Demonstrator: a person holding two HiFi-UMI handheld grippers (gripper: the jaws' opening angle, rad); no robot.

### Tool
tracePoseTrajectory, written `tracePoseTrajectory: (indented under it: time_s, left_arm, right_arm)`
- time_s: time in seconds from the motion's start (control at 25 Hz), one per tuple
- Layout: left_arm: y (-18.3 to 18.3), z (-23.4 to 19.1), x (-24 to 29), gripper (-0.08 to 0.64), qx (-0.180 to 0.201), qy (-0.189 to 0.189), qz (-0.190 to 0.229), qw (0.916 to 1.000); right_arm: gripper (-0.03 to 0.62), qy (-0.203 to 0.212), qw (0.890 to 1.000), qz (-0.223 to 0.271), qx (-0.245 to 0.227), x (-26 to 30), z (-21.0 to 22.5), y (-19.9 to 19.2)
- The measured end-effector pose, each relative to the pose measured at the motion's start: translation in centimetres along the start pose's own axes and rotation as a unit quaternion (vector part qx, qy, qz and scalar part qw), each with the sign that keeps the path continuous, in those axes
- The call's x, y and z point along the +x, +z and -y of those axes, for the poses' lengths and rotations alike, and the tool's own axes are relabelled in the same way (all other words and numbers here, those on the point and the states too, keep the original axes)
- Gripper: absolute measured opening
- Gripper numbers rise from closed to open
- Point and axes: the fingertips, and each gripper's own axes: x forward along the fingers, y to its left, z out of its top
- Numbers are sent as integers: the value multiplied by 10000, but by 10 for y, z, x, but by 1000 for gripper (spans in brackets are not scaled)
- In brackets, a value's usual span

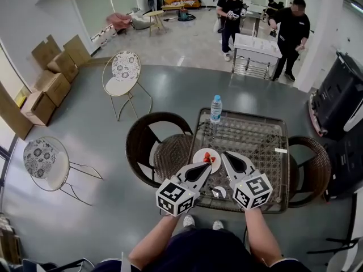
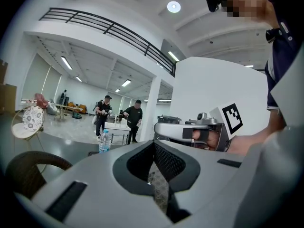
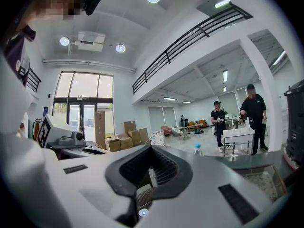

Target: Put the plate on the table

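A small white plate [image 1: 203,153] with red pieces of food lies on the wicker-and-glass table [image 1: 255,143], near its front left part. My left gripper [image 1: 209,167] hangs above the plate's near edge, its jaws shut with nothing between them. Just right of the plate my right gripper [image 1: 226,154] is also shut and empty. Both point almost level, away from me. In the left gripper view the closed jaws [image 2: 154,144] face the hall, with the right gripper [image 2: 190,132] beside them. The right gripper view shows its closed jaws [image 3: 151,147] and the left gripper [image 3: 71,144].
A water bottle [image 1: 216,109] stands at the table's far left edge. A small white round thing [image 1: 218,192] lies near the front edge. Dark wicker chairs stand left [image 1: 148,143] and right [image 1: 312,169] of the table. Two people stand by a white cart [image 1: 256,52] far behind.
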Motion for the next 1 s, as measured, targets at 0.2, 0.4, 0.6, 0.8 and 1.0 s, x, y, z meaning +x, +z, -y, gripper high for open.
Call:
tracePoseTrajectory:
  time_s: [0.2, 0.4, 0.6, 0.8, 1.0]
  left_arm:
    - [3, 0, 0, 6, 9, -13, 31, 10000]
    - [8, 1, 2, 6, 39, -45, 61, 10000]
    - [9, 1, 2, 6, 51, -59, 73, 9999]
    - [12, 4, 3, 6, 64, -74, 85, 9999]
    - [13, 4, 3, 6, 60, -76, 95, 9999]
  right_arm:
    - [6, -16, 10000, 4, 15, -1, 0, -1]
    - [6, -38, 10000, 45, -23, -1, 2, 3]
    - [6, -54, 10000, 52, -43, -2, 2, 3]
    - [6, -62, 9999, 69, -54, -4, 3, 6]
    - [6, -63, 9999, 93, -64, -5, 3, 7]
